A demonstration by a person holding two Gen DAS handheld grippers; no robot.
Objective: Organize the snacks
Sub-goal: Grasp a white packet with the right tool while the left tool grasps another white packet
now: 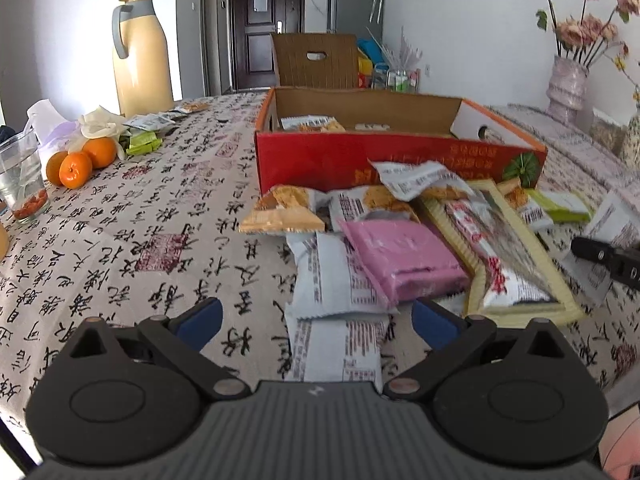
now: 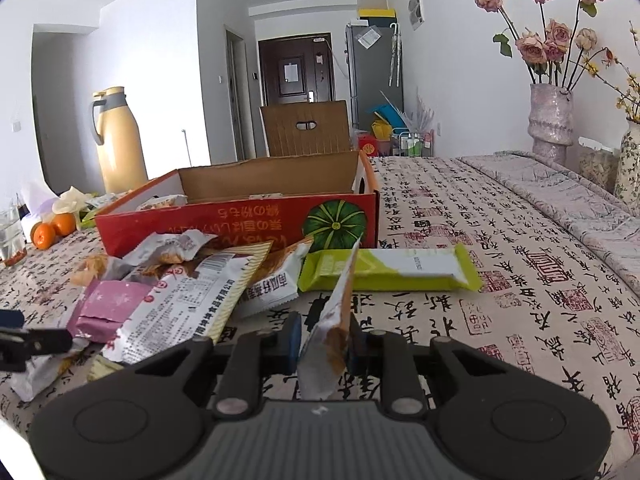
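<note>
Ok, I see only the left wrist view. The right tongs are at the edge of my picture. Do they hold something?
Observer: Yes. The right tongs are shut on a white and orange snack packet.
Operator: Where do they pinch it?
Observer: The pads press its lower part, and the rest stands up edge-on above them.

Red box (image 1: 320, 160) interior mostly hidden by near wall; glass (image 1: 20, 176) cut off at left edge.
</note>
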